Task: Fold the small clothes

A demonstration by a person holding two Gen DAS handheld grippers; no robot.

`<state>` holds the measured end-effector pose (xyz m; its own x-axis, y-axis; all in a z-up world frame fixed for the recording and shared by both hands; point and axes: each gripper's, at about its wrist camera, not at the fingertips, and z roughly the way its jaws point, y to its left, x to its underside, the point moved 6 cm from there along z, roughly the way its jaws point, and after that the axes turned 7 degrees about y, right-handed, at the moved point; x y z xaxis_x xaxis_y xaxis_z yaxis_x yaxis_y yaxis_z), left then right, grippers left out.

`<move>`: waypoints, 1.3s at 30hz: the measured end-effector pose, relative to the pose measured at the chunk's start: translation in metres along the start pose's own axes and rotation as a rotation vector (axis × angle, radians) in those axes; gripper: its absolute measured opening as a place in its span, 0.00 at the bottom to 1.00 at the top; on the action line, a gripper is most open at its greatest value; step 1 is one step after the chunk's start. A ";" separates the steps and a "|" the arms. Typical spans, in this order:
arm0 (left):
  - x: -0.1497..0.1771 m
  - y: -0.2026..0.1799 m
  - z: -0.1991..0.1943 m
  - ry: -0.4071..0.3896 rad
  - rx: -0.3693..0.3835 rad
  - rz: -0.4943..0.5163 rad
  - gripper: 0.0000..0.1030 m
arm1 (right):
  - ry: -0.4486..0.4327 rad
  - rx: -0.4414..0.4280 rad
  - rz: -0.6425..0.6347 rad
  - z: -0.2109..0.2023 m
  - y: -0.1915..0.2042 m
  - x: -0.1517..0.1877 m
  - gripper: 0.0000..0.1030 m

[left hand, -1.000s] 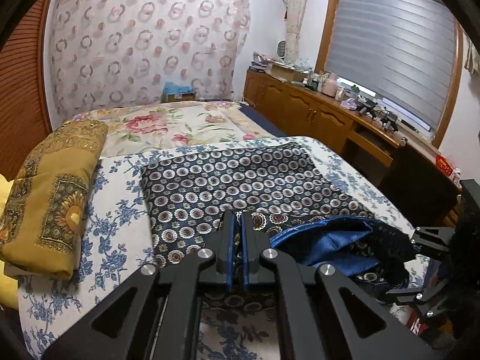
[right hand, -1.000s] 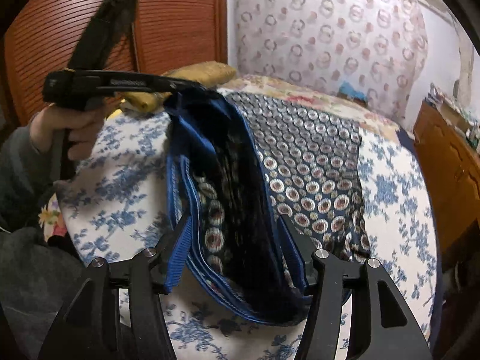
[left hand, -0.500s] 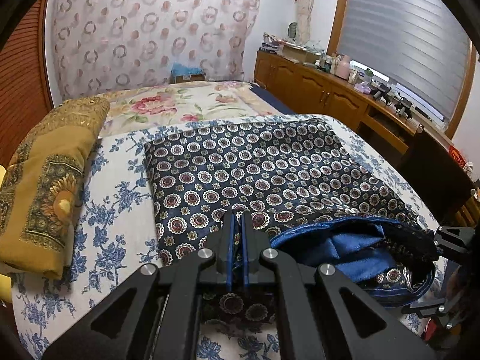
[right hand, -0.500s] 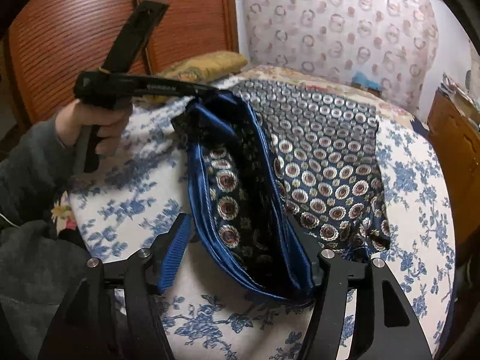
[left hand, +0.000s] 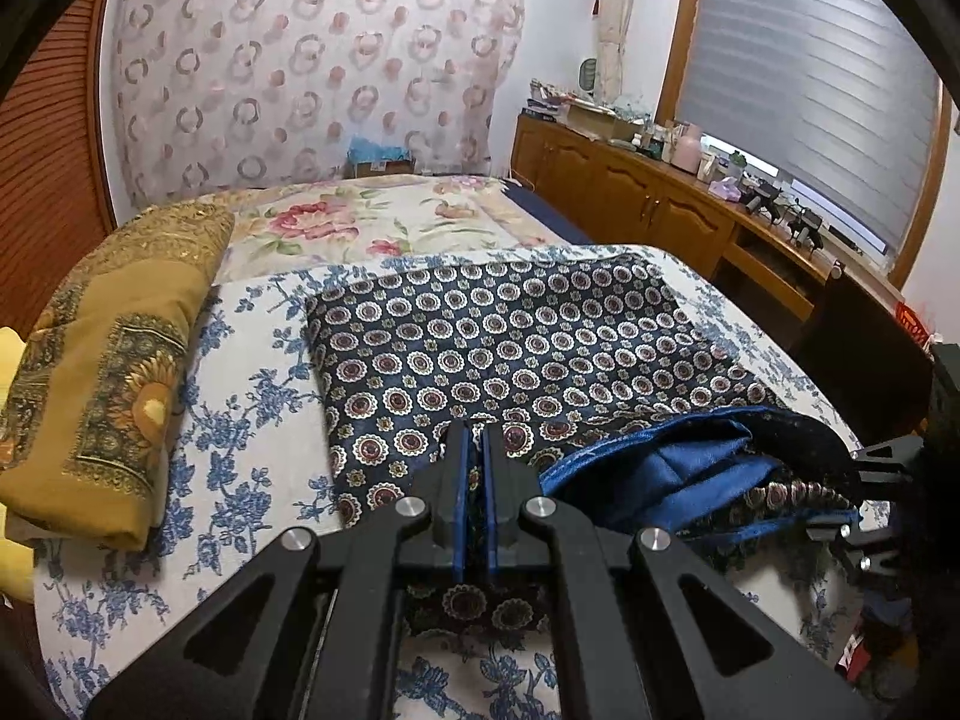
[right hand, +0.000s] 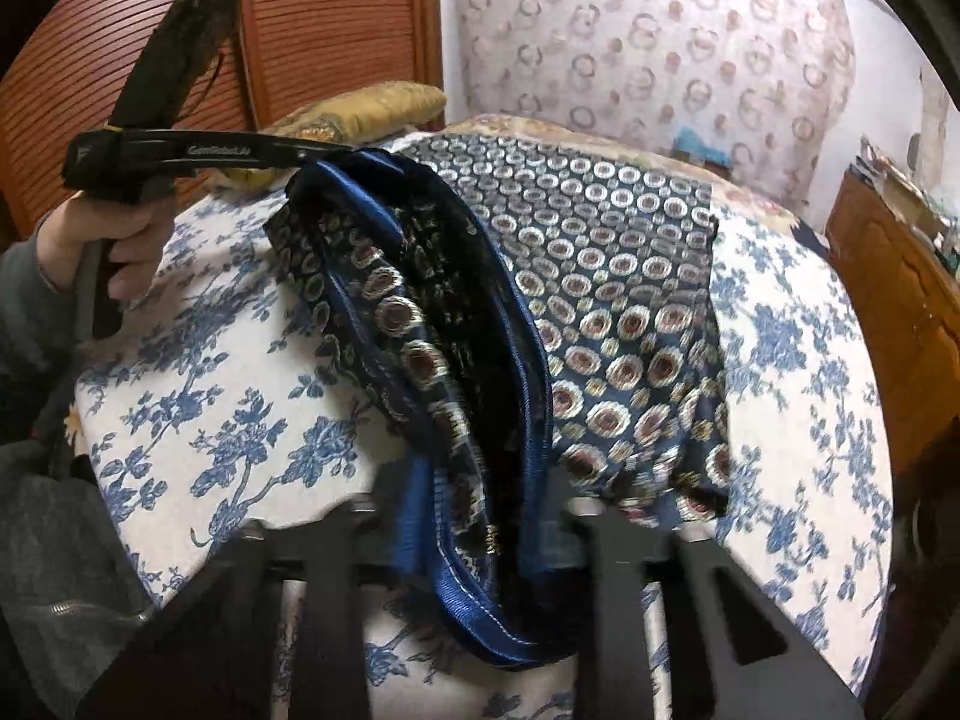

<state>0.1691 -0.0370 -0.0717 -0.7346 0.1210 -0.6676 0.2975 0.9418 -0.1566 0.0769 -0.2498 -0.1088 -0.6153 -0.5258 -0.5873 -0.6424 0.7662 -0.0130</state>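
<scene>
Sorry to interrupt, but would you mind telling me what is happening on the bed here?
A person is folding a dark patterned garment spread on the floral bedsheet. The left hand-held gripper is shut on one end of its blue-trimmed waistband. The right hand-held gripper is closing around the other end, which sits between its jaws.

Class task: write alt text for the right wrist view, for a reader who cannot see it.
The right hand-held gripper is closing on the blue waistband of patterned shorts on a floral bedspread. The left hand-held gripper grips its far end.
</scene>
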 end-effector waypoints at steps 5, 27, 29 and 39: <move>-0.005 0.003 -0.018 -0.050 -0.021 -0.008 0.02 | -0.044 0.026 -0.009 -0.010 -0.003 -0.017 0.08; -0.042 0.037 -0.026 -0.106 -0.011 -0.049 0.24 | -0.097 0.041 -0.051 0.018 -0.057 -0.116 0.05; -0.046 0.044 -0.026 -0.114 -0.028 -0.044 0.38 | -0.081 0.038 -0.058 0.029 -0.061 -0.121 0.05; -0.052 0.075 0.005 -0.048 -0.066 -0.056 0.43 | -0.008 0.029 -0.087 0.073 -0.075 -0.147 0.03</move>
<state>0.2326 0.0256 -0.0521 -0.7186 0.0545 -0.6933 0.2150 0.9655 -0.1470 0.2491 -0.2033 -0.0801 -0.5540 -0.5884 -0.5889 -0.6799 0.7280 -0.0877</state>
